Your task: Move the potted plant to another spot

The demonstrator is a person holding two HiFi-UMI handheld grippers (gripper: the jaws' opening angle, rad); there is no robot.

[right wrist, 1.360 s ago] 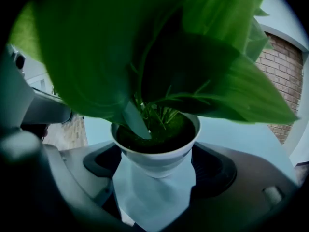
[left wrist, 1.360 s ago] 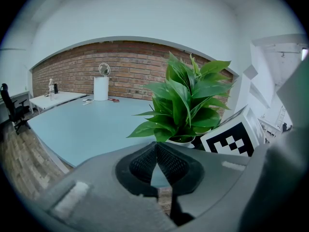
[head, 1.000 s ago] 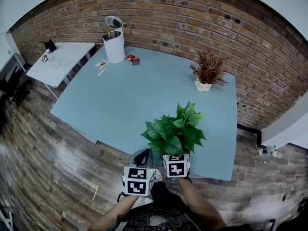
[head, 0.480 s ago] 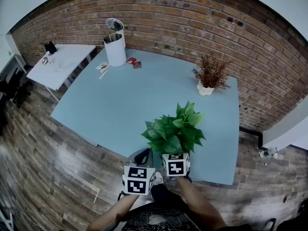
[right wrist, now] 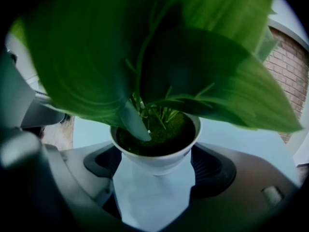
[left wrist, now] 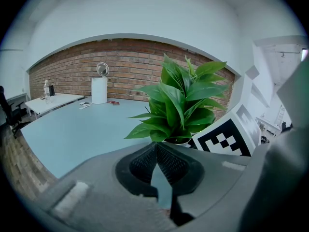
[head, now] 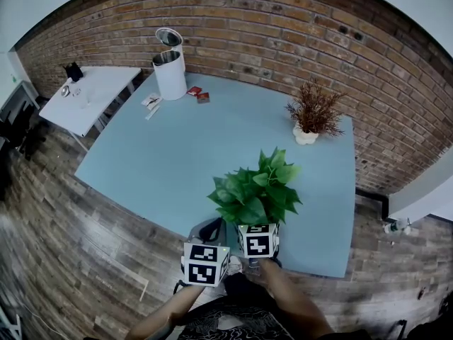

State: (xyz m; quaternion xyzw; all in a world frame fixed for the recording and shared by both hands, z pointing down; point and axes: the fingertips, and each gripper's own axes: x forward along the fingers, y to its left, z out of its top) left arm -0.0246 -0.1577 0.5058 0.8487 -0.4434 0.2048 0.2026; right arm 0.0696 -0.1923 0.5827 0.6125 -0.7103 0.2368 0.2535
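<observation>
- The potted plant (head: 255, 190) is sitting at the near edge of the blue bench (head: 177, 147), close to the person, with its leaves spreading over the right gripper (head: 256, 224).
- The right gripper is clamping the white pot (right wrist: 159, 164) from both sides, one jaw pressing each flank just under the rim. This is probably so the pot stays upright and the foliage stays clear of the pads.
- I cannot tell whether the pot is resting on the bench or hanging just above it.
- The left gripper (left wrist: 156, 151) is idling just beside the pot, its jaws meeting at the tips with nothing between them. It seems to be keeping out of the way.
- A dried plant (head: 313, 112) is occupying the far right corner and a white bin (head: 170, 66) the far left. The middle of the bench is looking like the likelier new spot.
</observation>
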